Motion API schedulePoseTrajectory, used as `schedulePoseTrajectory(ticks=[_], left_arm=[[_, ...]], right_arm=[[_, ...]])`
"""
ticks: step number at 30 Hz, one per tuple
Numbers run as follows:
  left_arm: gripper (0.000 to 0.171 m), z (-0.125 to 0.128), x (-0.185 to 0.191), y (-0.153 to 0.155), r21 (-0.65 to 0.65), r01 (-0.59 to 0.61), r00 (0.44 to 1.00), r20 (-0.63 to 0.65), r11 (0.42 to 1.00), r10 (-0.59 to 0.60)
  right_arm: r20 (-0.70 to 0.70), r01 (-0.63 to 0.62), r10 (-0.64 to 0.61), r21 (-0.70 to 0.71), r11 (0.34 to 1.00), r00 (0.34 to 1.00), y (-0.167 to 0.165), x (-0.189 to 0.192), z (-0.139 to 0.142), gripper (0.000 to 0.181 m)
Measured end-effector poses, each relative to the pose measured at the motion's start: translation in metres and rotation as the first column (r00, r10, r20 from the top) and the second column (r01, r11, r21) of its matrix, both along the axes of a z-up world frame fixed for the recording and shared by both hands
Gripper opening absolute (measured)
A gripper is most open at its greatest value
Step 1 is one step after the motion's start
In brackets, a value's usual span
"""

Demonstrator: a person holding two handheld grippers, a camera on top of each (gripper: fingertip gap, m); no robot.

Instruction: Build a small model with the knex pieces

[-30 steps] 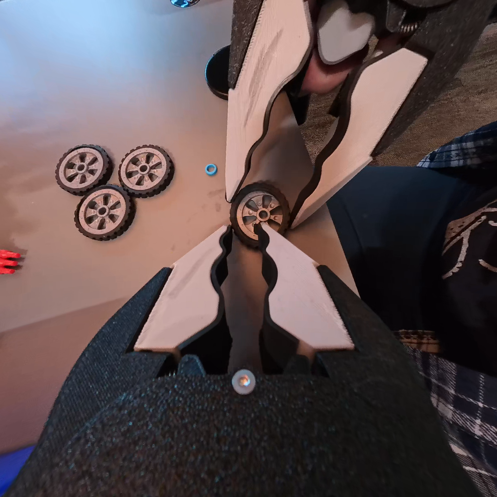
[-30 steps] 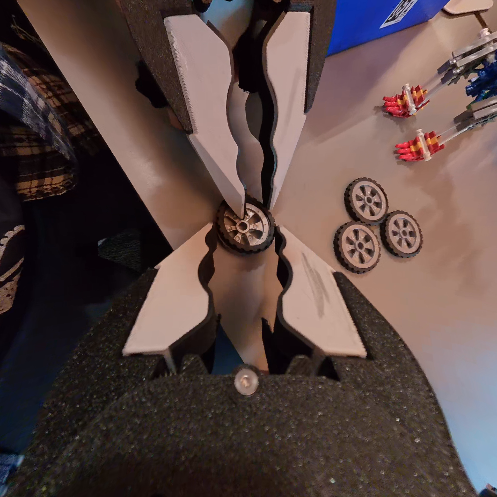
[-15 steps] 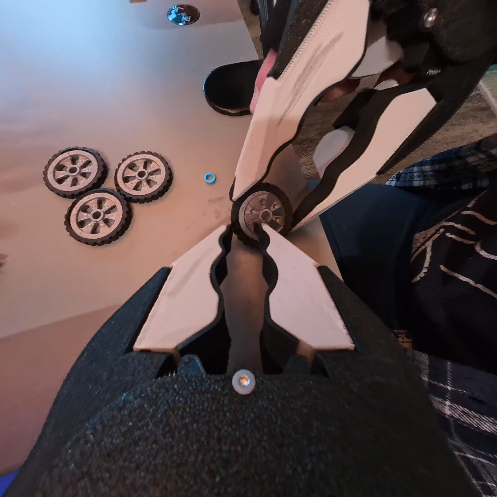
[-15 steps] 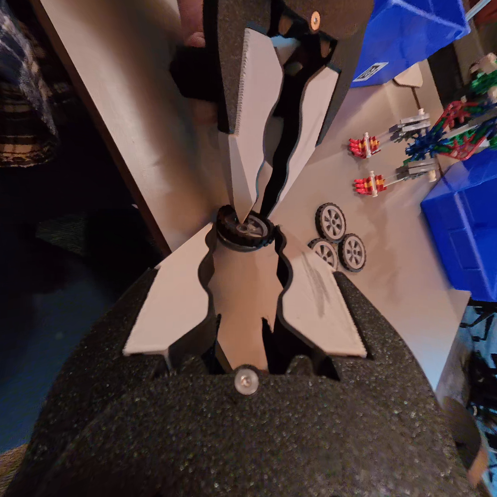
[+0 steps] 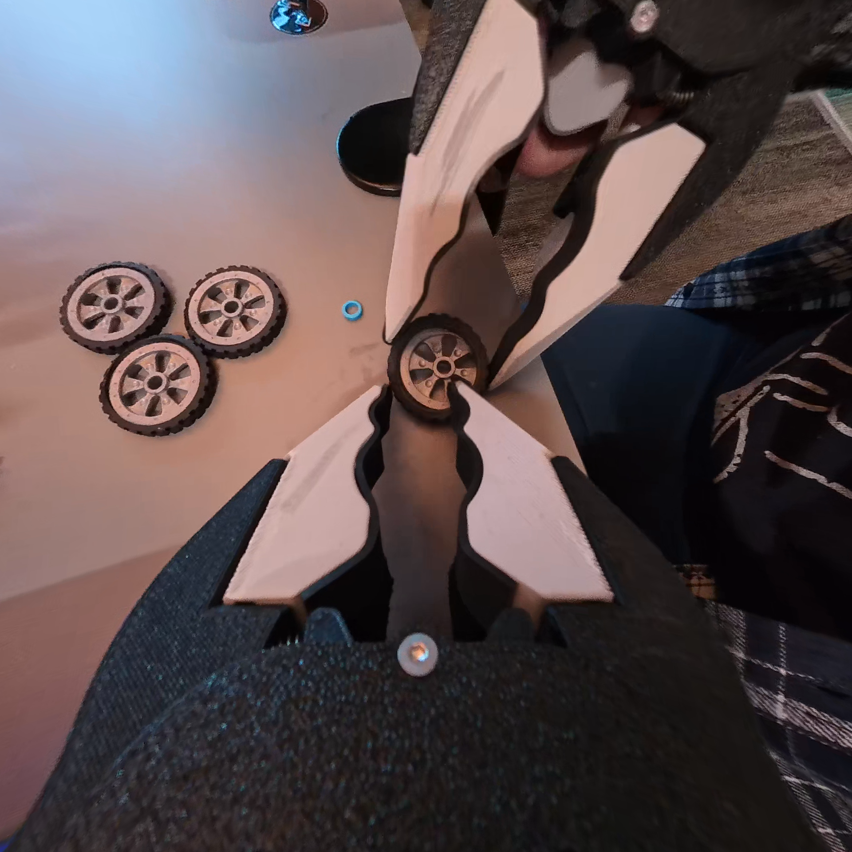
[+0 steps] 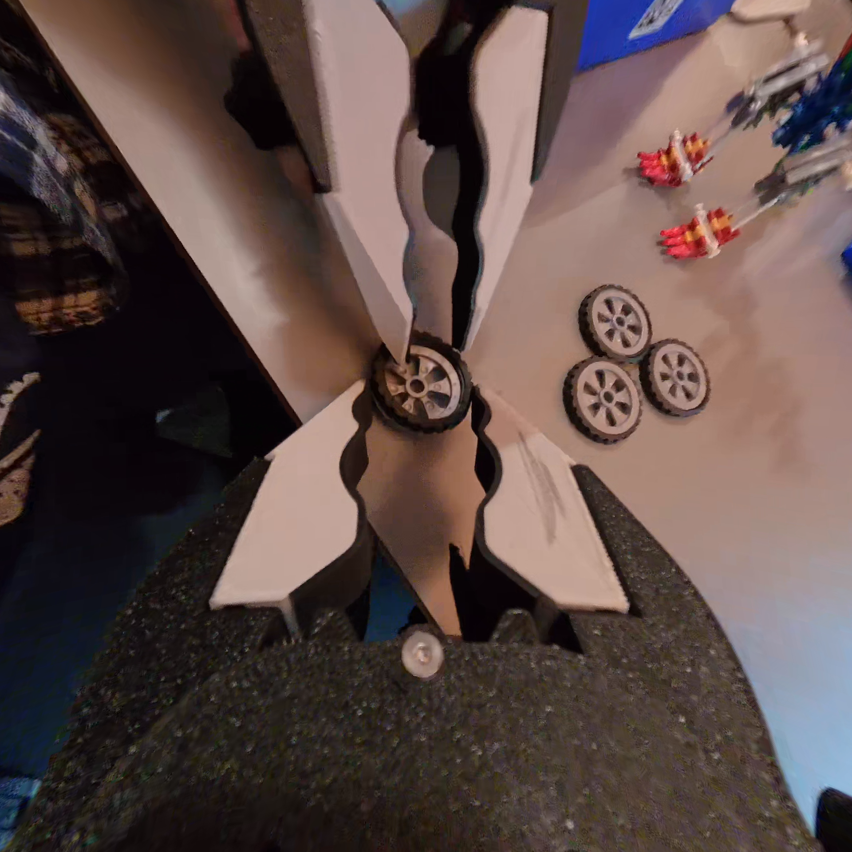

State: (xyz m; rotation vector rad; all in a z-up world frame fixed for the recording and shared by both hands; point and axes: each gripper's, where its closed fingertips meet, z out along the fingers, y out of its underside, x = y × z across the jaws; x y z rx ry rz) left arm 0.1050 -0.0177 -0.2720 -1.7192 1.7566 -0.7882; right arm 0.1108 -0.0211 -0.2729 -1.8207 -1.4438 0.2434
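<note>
While both tools meet tip to tip at the bench (image 5: 138, 484) edge, the left tool (image 5: 417, 392) nips a wheel (image 5: 438, 366) across its faces and the right tool (image 6: 417, 396), half-open, brackets its tread, beside three spare wheels (image 5: 156, 332).

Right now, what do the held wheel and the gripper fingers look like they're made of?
Wheel: likely a matte black rubber tyre, given its knobby tread, around a grey spoked hub with a dull sheen, probably plastic. Left gripper fingers: matte white faces showing fine layer lines, seemingly printed plastic, edged with a black wavy lining, perhaps rubber.
</note>
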Motion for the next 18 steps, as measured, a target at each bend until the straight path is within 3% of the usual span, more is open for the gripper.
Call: schedulePoseTrajectory(ticks=[8, 16, 18], left_arm=[[0.02, -0.004, 0.002, 0.0, 0.05, 0.009, 1.0, -0.028, 0.999, -0.007], [0.017, -0.005, 0.002, 0.003, 0.059, -0.021, 0.998, -0.053, 0.998, 0.024], [0.017, -0.005, 0.002, 0.003, 0.071, -0.019, 0.998, -0.055, 0.997, 0.023]], right_arm=[[-0.048, 0.042, -0.051, -0.183, 0.982, 0.997, -0.002, 0.001, -0.004, 0.044], [0.087, 0.077, -0.067, -0.129, 0.989, 0.994, 0.0, 0.028, 0.001, 0.046], [0.088, 0.099, -0.088, -0.122, 0.988, 0.992, 0.001, 0.034, 0.007, 0.033]])
